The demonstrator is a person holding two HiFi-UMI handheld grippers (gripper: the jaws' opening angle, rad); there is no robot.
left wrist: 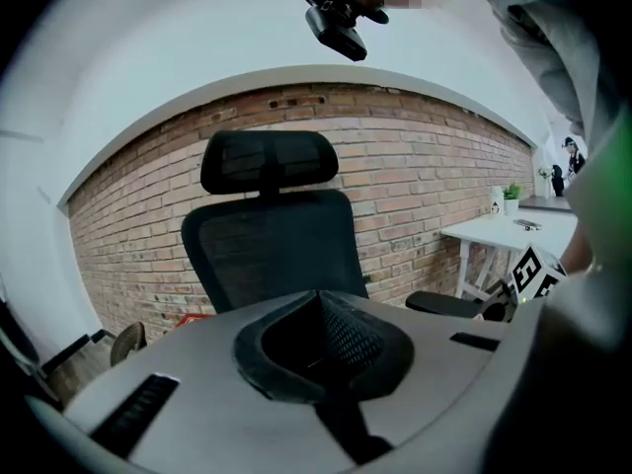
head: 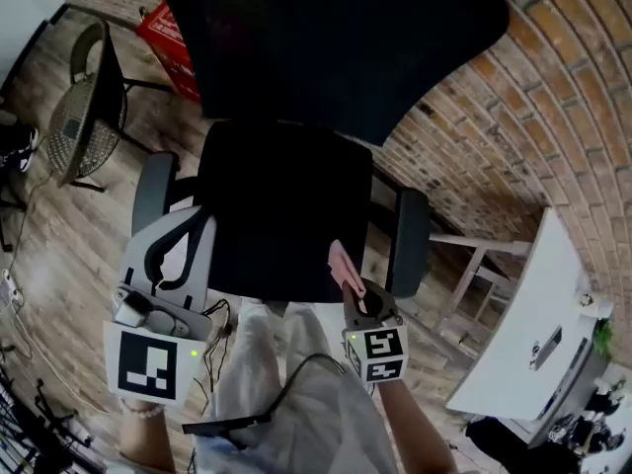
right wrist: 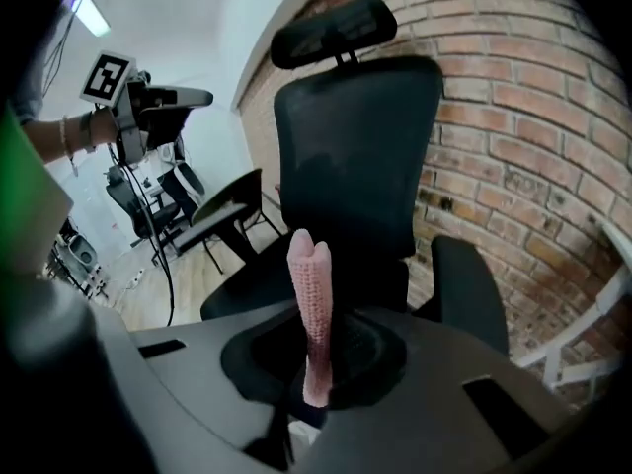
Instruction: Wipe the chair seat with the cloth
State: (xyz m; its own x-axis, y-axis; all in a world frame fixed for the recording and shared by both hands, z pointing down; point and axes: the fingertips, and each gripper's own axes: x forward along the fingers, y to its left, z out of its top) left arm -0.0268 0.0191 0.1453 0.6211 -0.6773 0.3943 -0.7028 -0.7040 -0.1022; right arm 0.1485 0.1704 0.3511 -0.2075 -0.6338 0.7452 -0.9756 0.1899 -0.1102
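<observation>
The black office chair stands in front of me, its seat (head: 281, 205) bare and its tall backrest (head: 336, 38) beyond. My right gripper (head: 353, 286) hovers at the seat's near right edge, shut on a folded pink cloth (head: 343, 263). In the right gripper view the cloth (right wrist: 310, 294) sticks up from between the jaws, with the seat (right wrist: 252, 279) ahead. My left gripper (head: 195, 220) hangs at the seat's near left corner, by the left armrest (head: 151, 191). Its jaws meet with nothing between them. In the left gripper view the backrest (left wrist: 272, 245) is straight ahead.
The right armrest (head: 410, 230) lies just beyond my right gripper. A brick wall (head: 513, 136) runs along the right, with a white desk (head: 533, 334) against it. A mesh chair (head: 84, 107) and a red box (head: 168, 33) stand at the far left on wooden floor.
</observation>
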